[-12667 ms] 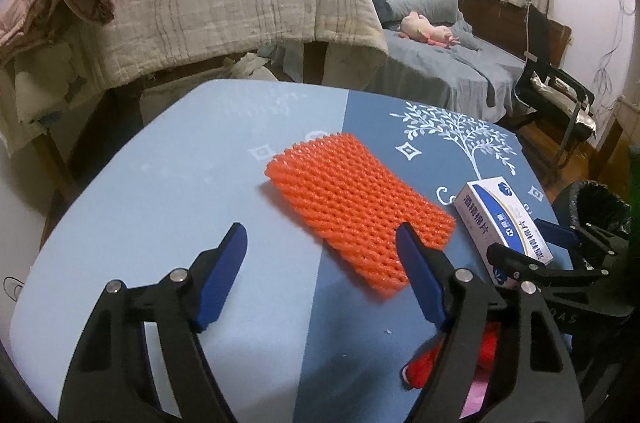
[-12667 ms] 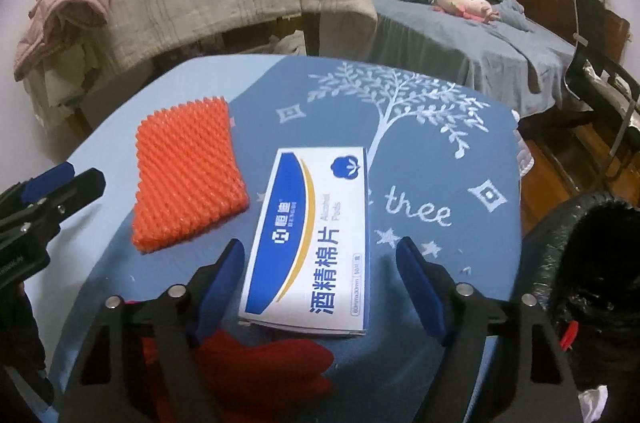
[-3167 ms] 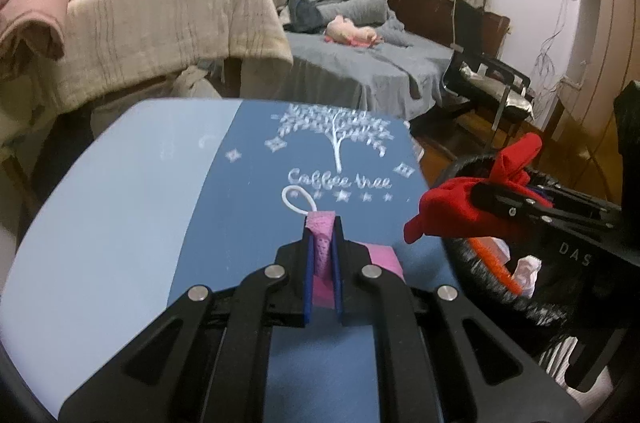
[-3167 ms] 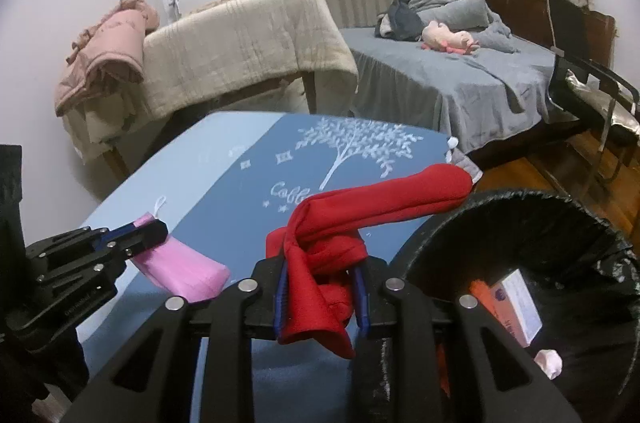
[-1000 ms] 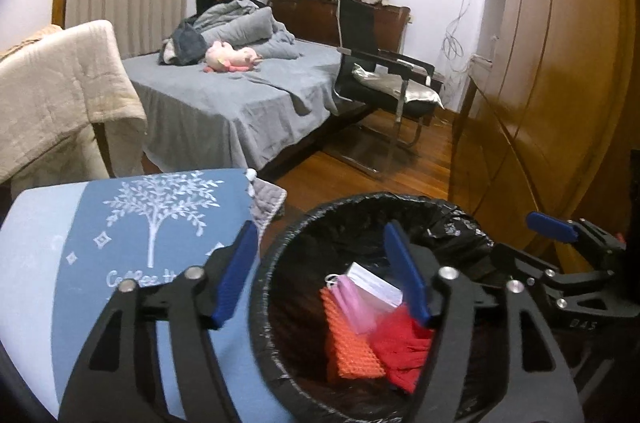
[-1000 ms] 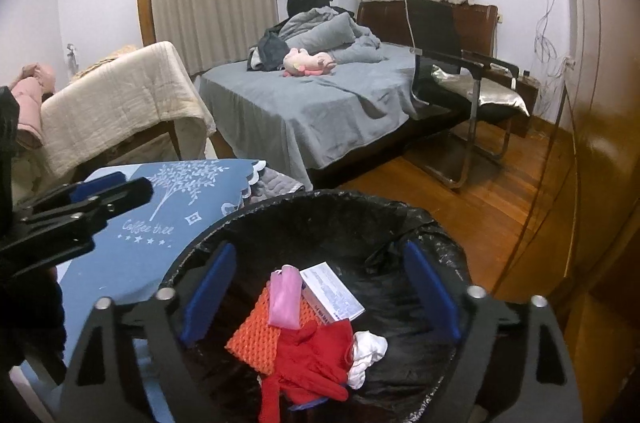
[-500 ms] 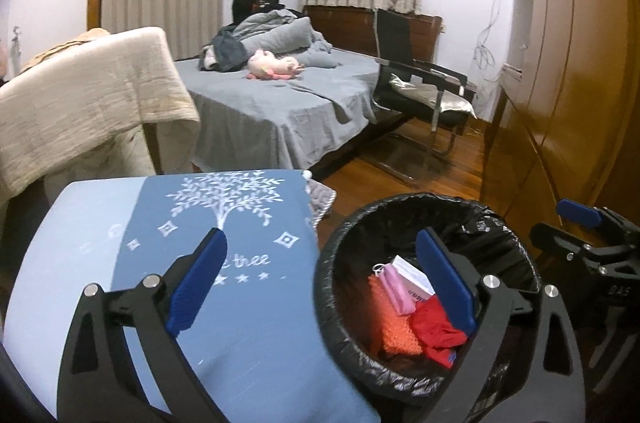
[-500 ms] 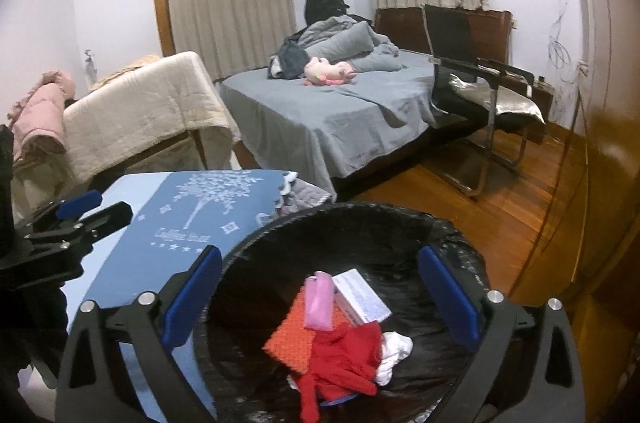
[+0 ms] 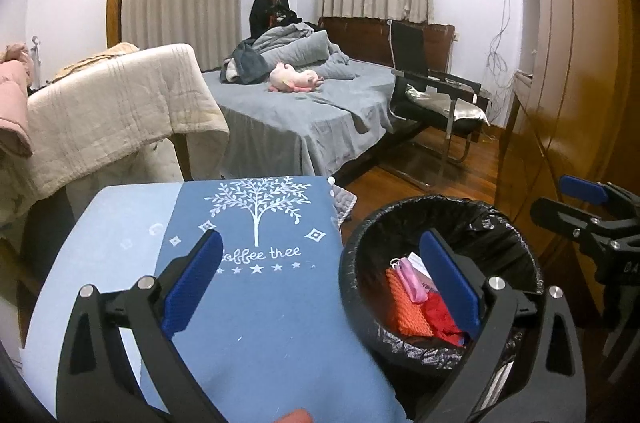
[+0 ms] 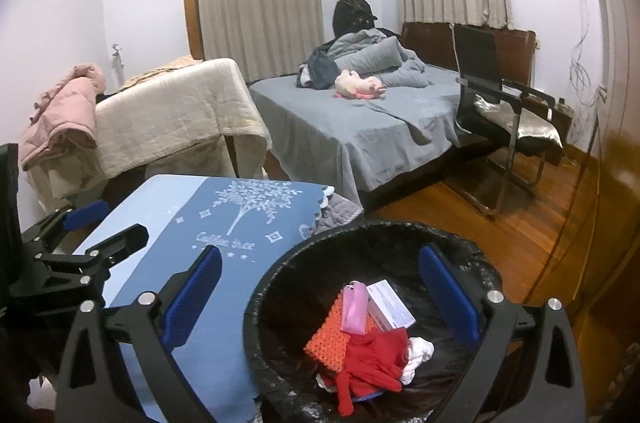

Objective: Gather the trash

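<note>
Bedroom with beige curtains, a grey bed (image 10: 360,127) holding a pink plush toy (image 10: 360,85), a black chair (image 10: 500,111) and a wooden floor surrounds me. Close in front sits a table (image 9: 120,263) under a blue cloth printed with a white tree, and just beside its right edge stands a bin (image 10: 280,287) lined with a black bag. Inside it I see the collected trash piled together: an orange mesh pad (image 10: 326,337), a pink pouch (image 10: 354,307), a white box (image 10: 390,307) and a red glove (image 10: 372,355) (plus some white scraps). My left gripper (image 9: 320,279) hangs over the table's edge and the bin, jaws spread wide, holding nothing. My right gripper (image 10: 320,295) hovers above the bin, equally wide and empty.
</note>
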Demonstrator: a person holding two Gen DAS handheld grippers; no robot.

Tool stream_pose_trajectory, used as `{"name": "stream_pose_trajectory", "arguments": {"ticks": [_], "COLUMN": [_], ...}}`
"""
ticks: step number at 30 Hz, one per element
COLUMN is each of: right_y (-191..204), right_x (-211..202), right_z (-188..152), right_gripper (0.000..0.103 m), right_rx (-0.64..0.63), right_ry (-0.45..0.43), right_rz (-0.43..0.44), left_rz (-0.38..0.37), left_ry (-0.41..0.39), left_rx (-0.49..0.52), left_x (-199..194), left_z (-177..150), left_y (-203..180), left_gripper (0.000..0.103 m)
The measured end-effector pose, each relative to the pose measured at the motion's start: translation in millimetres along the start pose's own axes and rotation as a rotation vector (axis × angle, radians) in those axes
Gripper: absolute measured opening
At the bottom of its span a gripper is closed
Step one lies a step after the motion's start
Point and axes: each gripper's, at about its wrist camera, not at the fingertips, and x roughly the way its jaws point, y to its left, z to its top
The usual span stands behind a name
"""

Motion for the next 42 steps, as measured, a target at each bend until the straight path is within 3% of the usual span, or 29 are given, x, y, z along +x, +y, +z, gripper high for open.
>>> {"name": "stream_pose_trajectory", "arguments": {"ticks": [16,42], "right_y": [17.1,25.7], "right_x": [-21.0,-27.8], "right_z": [8.8,12.6], "right_gripper": [0.097,0.097], "right_rx": [-0.021,-0.036], "right_ry": [-0.032,-0.043], "right_rz": [0.014,0.021], "left_rz": [0.014,0.019], "left_ry": [-0.048,-0.077], "left_rx": [-0.002,-0.006], "left_x": [-30.6,-45.8], "left_z": [8.4,13.9], "left_y": [-4.5,-5.5], "left_gripper": [0.097,0.097]}}
